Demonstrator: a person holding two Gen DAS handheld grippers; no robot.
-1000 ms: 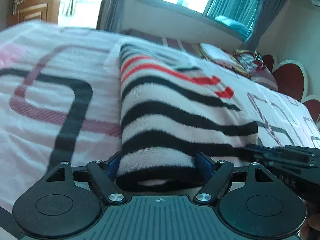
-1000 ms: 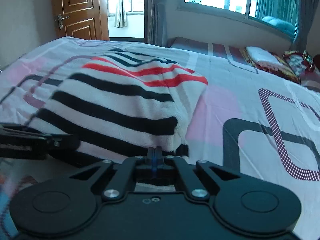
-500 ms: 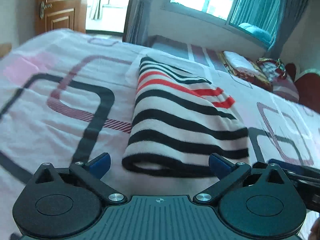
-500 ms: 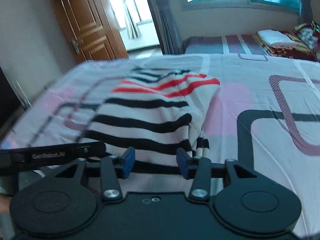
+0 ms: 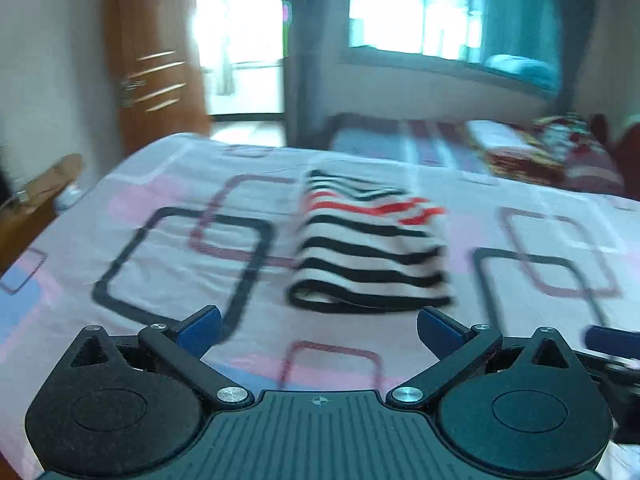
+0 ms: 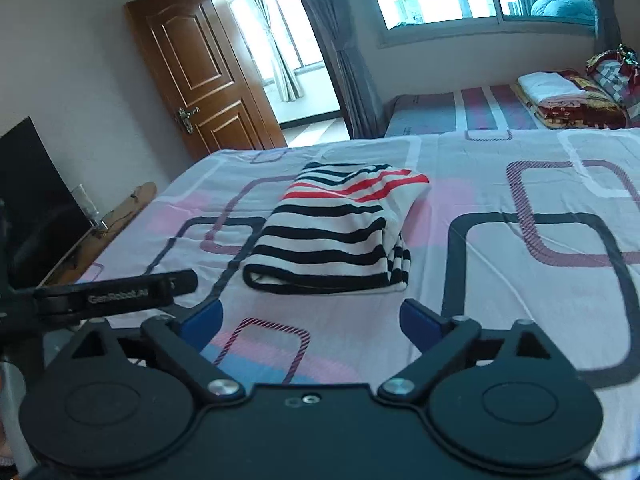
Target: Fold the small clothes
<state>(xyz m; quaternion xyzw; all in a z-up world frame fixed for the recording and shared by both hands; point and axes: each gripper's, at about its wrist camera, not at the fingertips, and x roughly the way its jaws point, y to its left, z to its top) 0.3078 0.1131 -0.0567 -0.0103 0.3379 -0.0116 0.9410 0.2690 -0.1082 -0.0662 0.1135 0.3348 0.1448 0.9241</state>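
A folded striped garment [image 5: 368, 256], white with black and red stripes, lies on the patterned bedsheet [image 5: 160, 240]; it also shows in the right wrist view [image 6: 332, 236]. My left gripper [image 5: 319, 326] is open and empty, hanging back from the garment's near edge. My right gripper [image 6: 311, 320] is open and empty, also short of the garment. The left gripper's body [image 6: 112, 294] shows at the left of the right wrist view. The left wrist view is motion-blurred.
A wooden door [image 6: 200, 92] stands open at the far left. A dark screen [image 6: 36, 196] stands on a low wooden bench beside the bed. Folded blankets [image 6: 568, 98] lie on a second bed under the window.
Both grippers let go of the garment, opened wide and pulled back and up from it. The folded garment now lies free on the bed.
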